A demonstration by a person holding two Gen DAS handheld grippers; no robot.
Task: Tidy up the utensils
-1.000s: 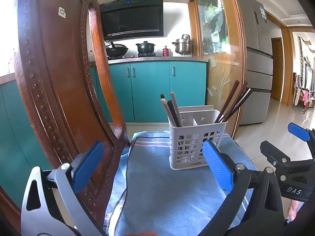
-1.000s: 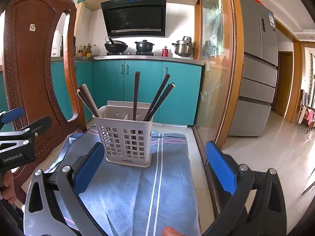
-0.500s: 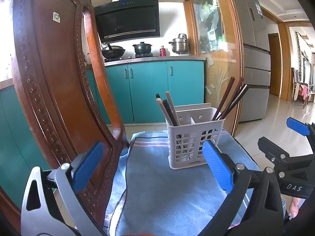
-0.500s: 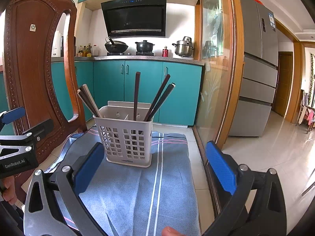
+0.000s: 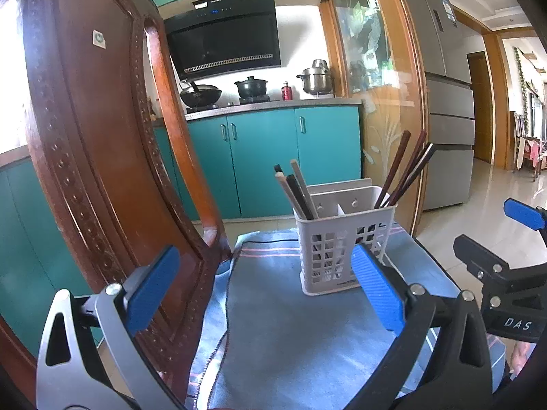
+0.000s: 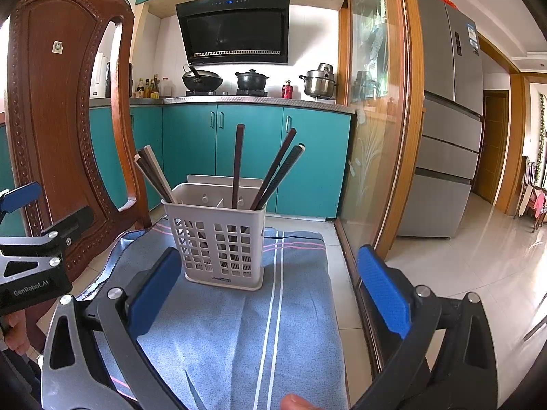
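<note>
A white slotted utensil basket (image 5: pixel 343 244) (image 6: pixel 222 239) stands upright on a blue striped cloth (image 5: pixel 290 324) (image 6: pixel 246 324). Its left compartment holds light and dark chopsticks (image 5: pixel 295 188) (image 6: pixel 154 174) leaning left. Its right compartment holds dark brown chopsticks (image 5: pixel 407 171) (image 6: pixel 273 171). My left gripper (image 5: pixel 263 287) is open and empty, short of the basket. My right gripper (image 6: pixel 268 283) is open and empty, also short of the basket. Each gripper shows at the edge of the other's view.
A carved wooden chair back (image 5: pixel 102 171) (image 6: pixel 61 119) rises close on the left. Teal kitchen cabinets (image 6: pixel 246 150) and a stove with pots stand behind. A glass door frame (image 6: pixel 407 119) and a grey fridge (image 6: pixel 448 119) are to the right.
The left wrist view has drifted slightly, so the basket sits a little further left and lower in it. The right view is nearly unchanged. Both grippers stay open and empty.
</note>
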